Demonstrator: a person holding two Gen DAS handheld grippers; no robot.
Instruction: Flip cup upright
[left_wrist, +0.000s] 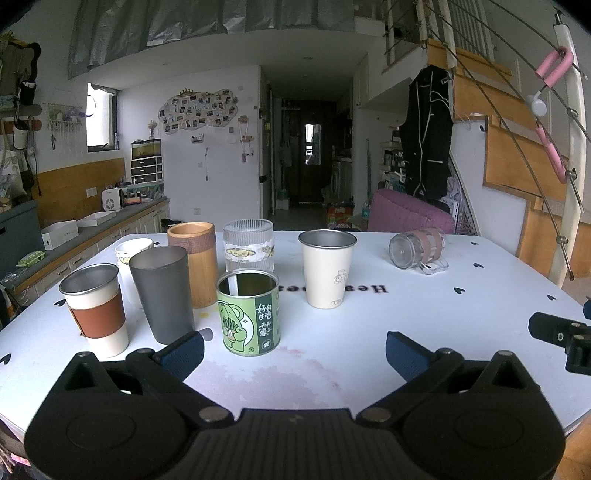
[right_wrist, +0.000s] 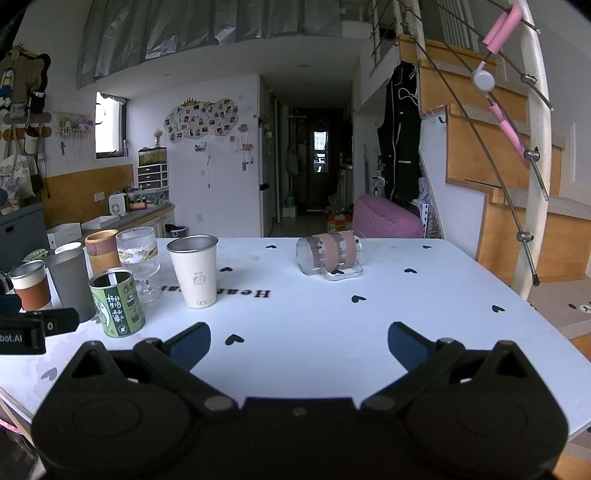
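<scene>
A clear glass mug with brown bands (right_wrist: 330, 254) lies on its side at the far part of the white table (right_wrist: 332, 317), handle resting on the table, base facing left. It also shows in the left wrist view (left_wrist: 417, 249) at the far right. My right gripper (right_wrist: 299, 341) is open and empty, well short of the mug, near the front of the table. My left gripper (left_wrist: 294, 350) is open and empty, just behind a green tin (left_wrist: 248, 313). The right gripper's side shows at the left wrist view's right edge (left_wrist: 561, 341).
Several upright cups stand at the table's left: a white metal cup (left_wrist: 328, 267), ribbed glass (left_wrist: 248, 245), bamboo cup (left_wrist: 194, 262), grey tumbler (left_wrist: 162, 293), cup with brown sleeve (left_wrist: 95, 308). A pink chair (right_wrist: 384, 218) and a staircase (right_wrist: 517, 184) are beyond the table.
</scene>
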